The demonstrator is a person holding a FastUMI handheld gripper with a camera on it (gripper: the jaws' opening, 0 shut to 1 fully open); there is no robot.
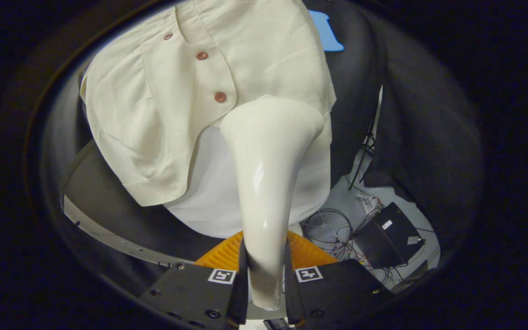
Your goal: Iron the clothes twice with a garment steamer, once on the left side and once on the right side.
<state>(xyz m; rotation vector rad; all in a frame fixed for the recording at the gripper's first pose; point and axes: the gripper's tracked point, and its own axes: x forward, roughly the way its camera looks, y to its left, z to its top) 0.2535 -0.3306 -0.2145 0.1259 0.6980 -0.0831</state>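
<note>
A cream short-sleeved shirt (190, 105) with reddish buttons hangs in front of the black booth wall, over a white under-layer (209, 197). My gripper (266, 275) is shut on the handle of a glossy white garment steamer (268, 174). The handle runs up from between my fingers, and its wide head rests against the shirt's lower hem, to the right of the button row. The part of the shirt behind the steamer head is hidden.
A grey table edge (108, 233) curves below the shirt to the left. Right of the steamer, on the pale floor, lie tangled cables (332, 229) and a black box (390, 233). A dark stand leg (365, 156) rises beside the shirt.
</note>
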